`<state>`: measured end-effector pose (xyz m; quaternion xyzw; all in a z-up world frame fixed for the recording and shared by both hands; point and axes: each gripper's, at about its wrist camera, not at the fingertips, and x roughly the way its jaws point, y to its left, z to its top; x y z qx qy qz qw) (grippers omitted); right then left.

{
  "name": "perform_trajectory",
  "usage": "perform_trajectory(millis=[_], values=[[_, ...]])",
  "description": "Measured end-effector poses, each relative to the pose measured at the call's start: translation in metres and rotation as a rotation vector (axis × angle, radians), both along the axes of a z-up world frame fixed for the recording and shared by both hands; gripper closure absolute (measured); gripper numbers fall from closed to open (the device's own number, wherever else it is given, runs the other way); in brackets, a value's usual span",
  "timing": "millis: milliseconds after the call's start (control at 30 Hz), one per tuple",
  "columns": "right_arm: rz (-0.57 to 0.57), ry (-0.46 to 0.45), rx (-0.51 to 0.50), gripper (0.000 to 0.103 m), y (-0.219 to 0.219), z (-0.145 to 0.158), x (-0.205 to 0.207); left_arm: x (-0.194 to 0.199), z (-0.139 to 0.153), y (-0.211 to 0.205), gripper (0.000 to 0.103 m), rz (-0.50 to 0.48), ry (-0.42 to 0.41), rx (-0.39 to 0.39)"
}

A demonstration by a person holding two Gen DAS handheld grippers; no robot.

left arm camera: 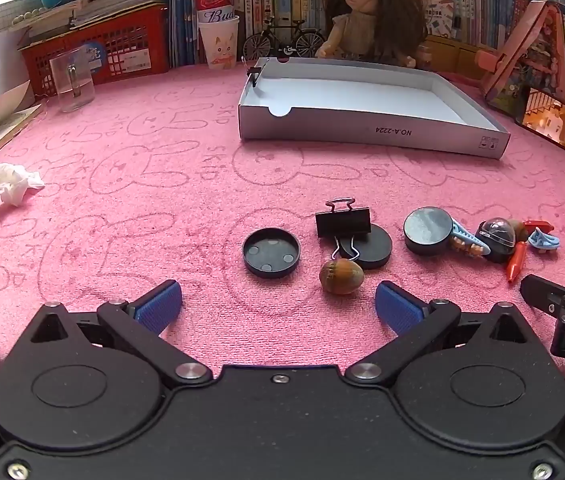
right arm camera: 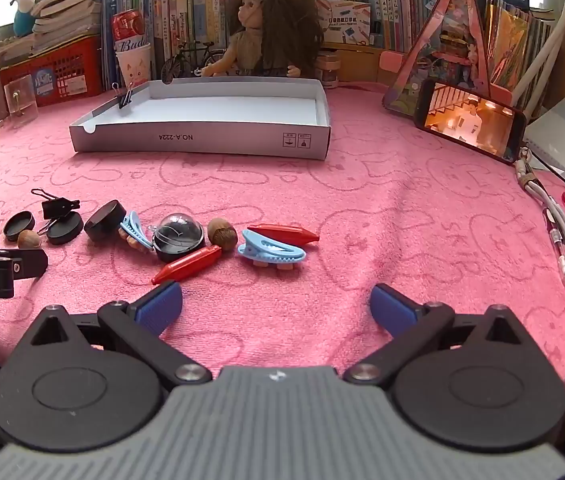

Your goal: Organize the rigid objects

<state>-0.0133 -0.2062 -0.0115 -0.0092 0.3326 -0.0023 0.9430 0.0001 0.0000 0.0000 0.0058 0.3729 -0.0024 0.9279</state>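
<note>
Small objects lie in a row on the pink towel: a black round lid [left arm camera: 271, 253], a brown nut [left arm camera: 341, 276], a black binder clip [left arm camera: 343, 222] and a black disc [left arm camera: 428, 230]. Farther right are a clear-domed capsule [right arm camera: 178, 237], two red crayon-like pieces [right arm camera: 186, 265], a blue hair clip [right arm camera: 272, 251] and a second nut [right arm camera: 222, 233]. My left gripper [left arm camera: 278, 308] stands open just short of the lid and nut, holding nothing. Open and unladen too, my right gripper [right arm camera: 276, 304] hovers near the hair clip. A white box [left arm camera: 362, 98] sits beyond, with a small clip [right arm camera: 125, 96] on its rim.
Behind the box are a doll [left arm camera: 366, 20], a model bicycle [left arm camera: 282, 40], a paper cup with a can [left arm camera: 218, 40] and a red basket [left arm camera: 98, 50]. A glass mug [left arm camera: 71, 80] and crumpled tissue [left arm camera: 2, 190] lie left. A lit phone [right arm camera: 470, 120], cords and a pen [right arm camera: 560, 248] lie right.
</note>
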Motion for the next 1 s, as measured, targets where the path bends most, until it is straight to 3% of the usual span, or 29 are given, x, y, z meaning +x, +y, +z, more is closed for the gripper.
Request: perform_trajectory(millis=[1000], values=[[-0.001, 0.004, -0.002, 0.0, 0.001, 0.0002, -0.0011, 0.0001, 0.0, 0.0001, 0.0, 0.0, 0.004, -0.004]])
